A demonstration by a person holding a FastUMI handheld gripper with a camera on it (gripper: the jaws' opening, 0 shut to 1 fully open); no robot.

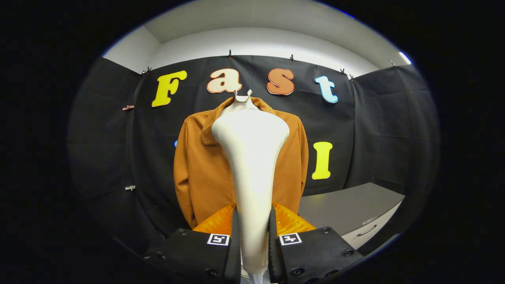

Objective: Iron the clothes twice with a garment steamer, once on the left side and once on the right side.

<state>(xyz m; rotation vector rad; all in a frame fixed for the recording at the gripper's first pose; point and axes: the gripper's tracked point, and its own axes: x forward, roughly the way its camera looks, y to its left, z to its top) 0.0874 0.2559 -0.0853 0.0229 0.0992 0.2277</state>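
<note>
Gripper [253, 236] clamped on garment steamer [251, 157], head raised before brown jacket [201, 165]; apparently neither side ironed yet.

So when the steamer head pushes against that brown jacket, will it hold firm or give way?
Probably give way. The jacket hangs loose from a hanger against the cloth wall, so it may swing or fold. The steamer looks rigid, clamped between the tongs, so it likely won't flex.

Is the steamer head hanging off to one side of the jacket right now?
No. The steamer, gripped between the fingers, stands upright in front of the middle of the jacket.
</note>
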